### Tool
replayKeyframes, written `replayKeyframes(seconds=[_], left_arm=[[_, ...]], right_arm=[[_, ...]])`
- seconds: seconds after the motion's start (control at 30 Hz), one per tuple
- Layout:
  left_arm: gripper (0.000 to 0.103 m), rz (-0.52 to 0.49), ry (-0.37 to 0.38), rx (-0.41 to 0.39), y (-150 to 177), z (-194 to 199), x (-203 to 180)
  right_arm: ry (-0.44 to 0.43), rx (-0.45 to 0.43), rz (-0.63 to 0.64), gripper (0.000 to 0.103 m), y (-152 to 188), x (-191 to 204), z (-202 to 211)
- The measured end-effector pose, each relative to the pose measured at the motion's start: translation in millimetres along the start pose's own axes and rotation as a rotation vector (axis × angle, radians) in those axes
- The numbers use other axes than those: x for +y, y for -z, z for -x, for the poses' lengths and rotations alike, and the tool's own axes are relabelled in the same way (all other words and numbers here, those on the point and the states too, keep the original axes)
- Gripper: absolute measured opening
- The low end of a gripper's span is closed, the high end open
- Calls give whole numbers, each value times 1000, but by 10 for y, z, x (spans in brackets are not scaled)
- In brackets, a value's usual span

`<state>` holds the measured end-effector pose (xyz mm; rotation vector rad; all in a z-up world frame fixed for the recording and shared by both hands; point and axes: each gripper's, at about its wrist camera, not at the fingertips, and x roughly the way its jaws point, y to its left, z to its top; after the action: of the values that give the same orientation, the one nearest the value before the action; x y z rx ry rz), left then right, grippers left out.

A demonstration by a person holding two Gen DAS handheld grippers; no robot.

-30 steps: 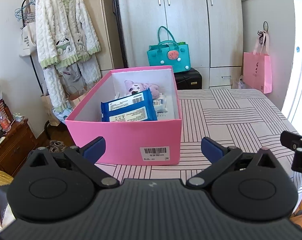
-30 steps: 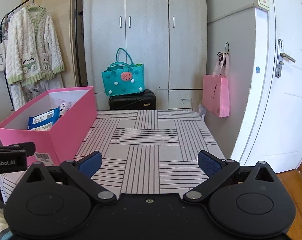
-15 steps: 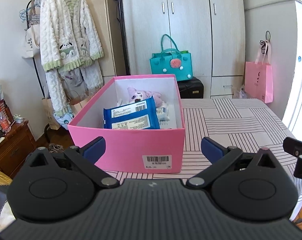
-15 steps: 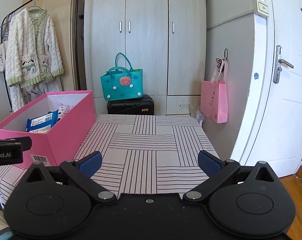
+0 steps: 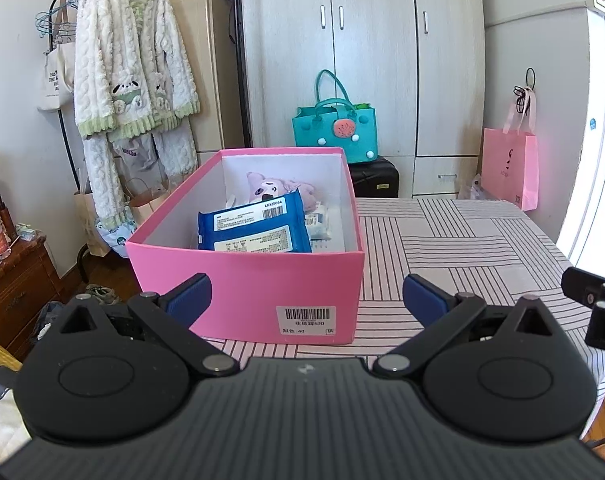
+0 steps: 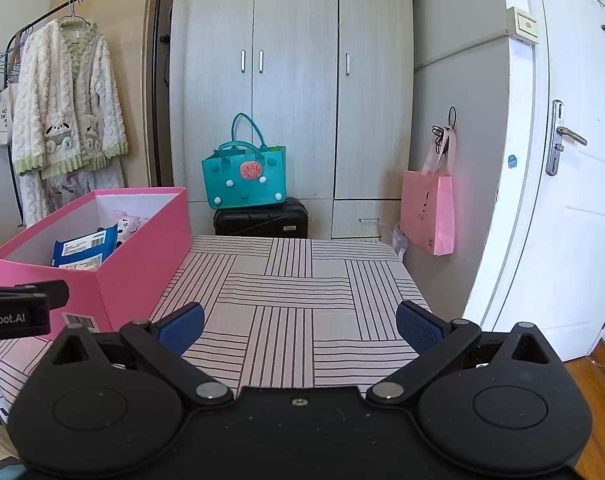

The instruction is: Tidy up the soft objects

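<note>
A pink box (image 5: pixel 246 280) stands on the left of the striped table (image 5: pixel 462 248). Inside lie a blue wipes pack (image 5: pixel 254 228), a purple plush toy (image 5: pixel 270 188) and small white packets (image 5: pixel 320 220). My left gripper (image 5: pixel 304 296) is open and empty, in front of the box's near wall. My right gripper (image 6: pixel 298 322) is open and empty over the table's near edge, to the right of the box (image 6: pixel 134 256). The wipes pack (image 6: pixel 82 246) and the plush toy (image 6: pixel 126 224) also show in the right wrist view.
A wardrobe (image 6: pixel 294 80) stands behind the table, with a teal bag (image 6: pixel 244 178) on a black suitcase (image 6: pixel 262 222). A pink paper bag (image 6: pixel 430 212) hangs right, beside a white door (image 6: pixel 570 184). A robe (image 5: pixel 130 68) hangs on a rack left.
Both grippers have drawn back and risen a little, so the box sits lower and farther in view and more of its contents show. Both stay open and empty.
</note>
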<state>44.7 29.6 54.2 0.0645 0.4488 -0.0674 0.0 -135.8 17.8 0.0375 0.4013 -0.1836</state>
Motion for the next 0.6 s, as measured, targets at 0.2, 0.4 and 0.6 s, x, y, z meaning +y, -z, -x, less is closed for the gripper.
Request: replayKeyframes(seconds=[0.2,0.4,0.6], left_arm=[[103,4,-12,1,1,-12,3],[103,8,-14,-3,11,6,10],[103,6,-14,5,13,7,10]], right_arm=[[-2,3,1,103,-6,-4,-14],[-5,6,4,103,-4,0,-19],[-5,8,5,103,-6,-5,-21]])
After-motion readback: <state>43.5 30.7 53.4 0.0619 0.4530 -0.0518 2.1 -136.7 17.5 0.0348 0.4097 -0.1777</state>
